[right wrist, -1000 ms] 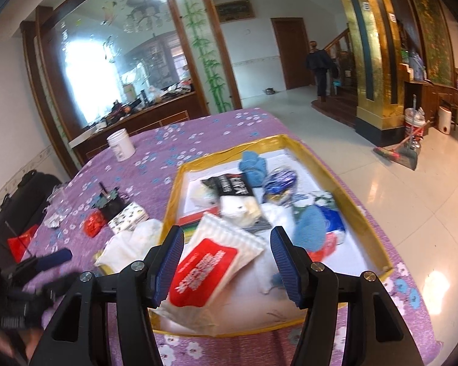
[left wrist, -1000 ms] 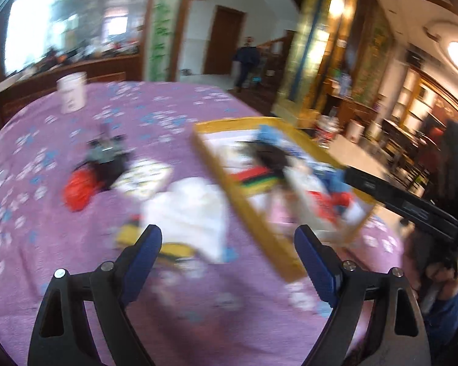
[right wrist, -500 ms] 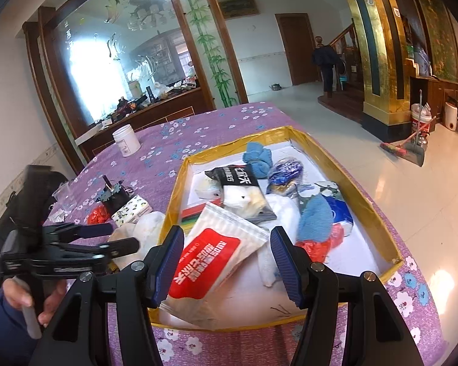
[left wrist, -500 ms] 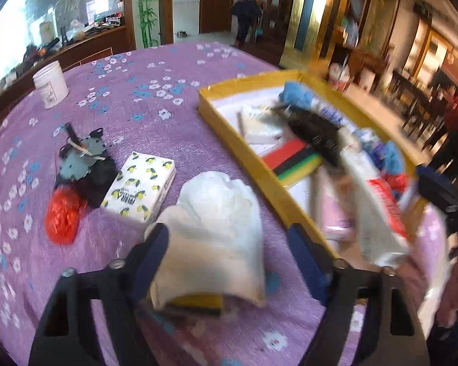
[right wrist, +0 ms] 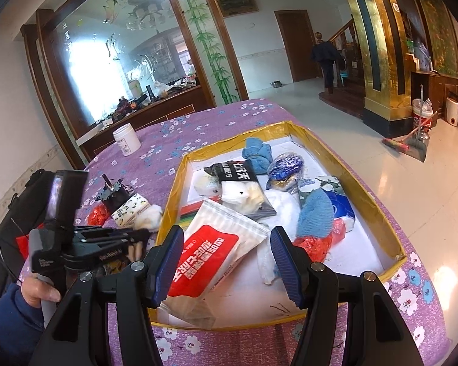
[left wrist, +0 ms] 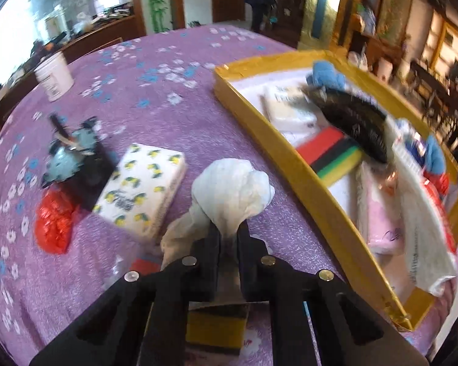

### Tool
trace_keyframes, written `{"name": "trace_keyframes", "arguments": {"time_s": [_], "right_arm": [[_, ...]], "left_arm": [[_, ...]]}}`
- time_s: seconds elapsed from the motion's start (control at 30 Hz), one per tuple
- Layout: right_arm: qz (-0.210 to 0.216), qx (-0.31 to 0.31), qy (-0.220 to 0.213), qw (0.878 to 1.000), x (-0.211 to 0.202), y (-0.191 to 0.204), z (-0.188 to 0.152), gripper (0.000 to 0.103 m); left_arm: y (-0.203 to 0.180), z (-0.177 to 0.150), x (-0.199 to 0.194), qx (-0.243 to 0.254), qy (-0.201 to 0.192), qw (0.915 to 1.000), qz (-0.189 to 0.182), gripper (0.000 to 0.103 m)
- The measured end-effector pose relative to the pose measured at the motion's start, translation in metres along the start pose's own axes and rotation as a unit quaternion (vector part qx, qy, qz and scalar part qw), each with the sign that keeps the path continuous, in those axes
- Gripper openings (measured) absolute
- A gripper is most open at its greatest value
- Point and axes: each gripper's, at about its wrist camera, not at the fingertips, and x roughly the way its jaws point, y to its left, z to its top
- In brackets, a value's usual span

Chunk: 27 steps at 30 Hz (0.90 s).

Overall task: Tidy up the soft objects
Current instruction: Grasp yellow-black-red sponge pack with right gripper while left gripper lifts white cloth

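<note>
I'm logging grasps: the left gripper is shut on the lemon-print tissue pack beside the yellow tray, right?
Not quite. In the left wrist view the left gripper is shut on the white cloth; the lemon-print tissue pack lies untouched on the table to its left, beside the yellow tray.

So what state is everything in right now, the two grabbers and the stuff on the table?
left gripper: shut on the white cloth
white cloth: bunched, pinched at one end
right gripper: open, empty, over the tray
yellow tray: piled with soft items
lemon tissue pack: flat on the tablecloth, outside the tray
white tub: upright
</note>
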Motion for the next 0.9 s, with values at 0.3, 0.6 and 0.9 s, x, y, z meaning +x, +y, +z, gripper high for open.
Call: {"name": "trace_keyframes", "arguments": {"time_s": [0.3,0.6,0.9], "right_arm": [[0.052,-0.051,0.028,0.997,0.015,0.045,0.002,0.064],[0.142,-0.157,0.128,0.969,0.069,0.140,-0.011,0.072],[0.109,-0.222,0.199,0.948,0.135,0.185,-0.020,0.072]], "left_arm": [[0.045,-0.036,-0.084,-0.067,-0.077,0.9946,-0.020,0.009],[0.120,-0.074,-0.076,-0.169,-0.054,0.9830,0.046,0.009],[0.132,-0.083,-0.060,-0.184,-0.046,0.9815,0.026,0.010]]}}
